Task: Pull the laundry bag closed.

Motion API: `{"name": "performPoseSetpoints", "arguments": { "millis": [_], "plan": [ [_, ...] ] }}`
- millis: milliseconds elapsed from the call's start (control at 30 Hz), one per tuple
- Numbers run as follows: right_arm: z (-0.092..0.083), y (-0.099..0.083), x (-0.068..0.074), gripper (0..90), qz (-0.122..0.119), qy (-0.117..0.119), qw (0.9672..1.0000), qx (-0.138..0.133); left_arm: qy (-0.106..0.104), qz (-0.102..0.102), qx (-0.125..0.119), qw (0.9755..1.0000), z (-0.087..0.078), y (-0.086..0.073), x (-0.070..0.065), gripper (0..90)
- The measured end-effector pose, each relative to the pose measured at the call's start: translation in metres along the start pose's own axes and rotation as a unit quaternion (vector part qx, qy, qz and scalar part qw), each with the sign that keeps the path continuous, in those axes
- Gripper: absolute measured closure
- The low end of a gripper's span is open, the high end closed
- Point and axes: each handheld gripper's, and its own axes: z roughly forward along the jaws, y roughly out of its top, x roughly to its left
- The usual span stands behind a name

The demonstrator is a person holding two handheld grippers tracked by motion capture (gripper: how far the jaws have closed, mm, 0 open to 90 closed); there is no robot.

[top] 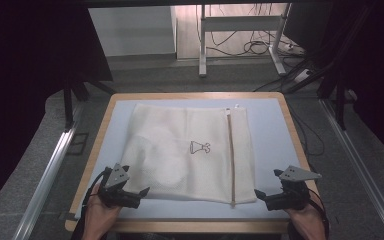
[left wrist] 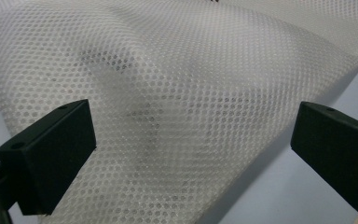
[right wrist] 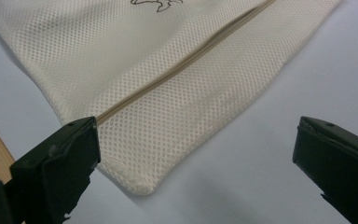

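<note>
Flat across the middle of the high view lies a white mesh laundry bag (top: 190, 152), spread on the pale blue table top (top: 272, 130) with its wooden rim (top: 200, 226) showing along the bottom of the frame. A tan zipper (top: 231, 157) runs up the bag right of centre, and a small printed dress symbol (top: 200, 147) sits near the bag's middle. At lower left the left gripper (top: 136, 196) points at the bag's near left corner, its jaws spread wide; the left gripper view shows them far apart over the bulging mesh (left wrist: 177, 102), pressing on nothing. At lower right the right gripper (top: 261, 196) sits just beside the bag's near right corner, jaws likewise wide apart. In the right gripper view that rounded corner (right wrist: 142, 184) lies between the two jaws, untouched, with the zipper (right wrist: 182, 65) slanting toward the upper right of the frame.
</note>
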Motion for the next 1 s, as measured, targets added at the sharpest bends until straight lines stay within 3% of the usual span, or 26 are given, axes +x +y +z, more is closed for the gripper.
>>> {"name": "performPoseSetpoints", "arguments": {
  "millis": [267,467,633,833,867,1000],
  "plan": [
    [-0.002,0.001,0.000,0.9,0.010,0.002,0.9999,-0.009,-0.009,-0.013,-0.004,0.9999,0.001,0.000,0.001,0.0],
    [-0.003,0.003,0.002,1.8,0.003,-0.004,0.9999,-0.014,-0.012,-0.006,-0.014,0.9998,0.001,0.004,-0.005,0.0],
    [-0.004,0.004,0.002,2.1,-0.001,-0.006,0.9998,-0.018,-0.020,-0.007,0.008,0.9997,0.009,0.008,-0.010,0.0],
    [-0.004,0.005,0.004,2.1,-0.005,-0.003,0.9998,-0.017,-0.035,-0.012,0.003,0.9993,0.010,0.013,-0.014,0.0],
    [-0.003,0.006,0.005,2.4,-0.007,-0.001,0.9999,-0.016,-0.047,-0.015,-0.001,0.9988,0.011,0.014,-0.015,0.0],
    [-0.002,0.007,0.007,2.7,-0.011,0.001,0.9999,-0.008,-0.044,-0.004,0.003,0.9990,0.014,0.017,-0.019,0.9]
  ]
}}
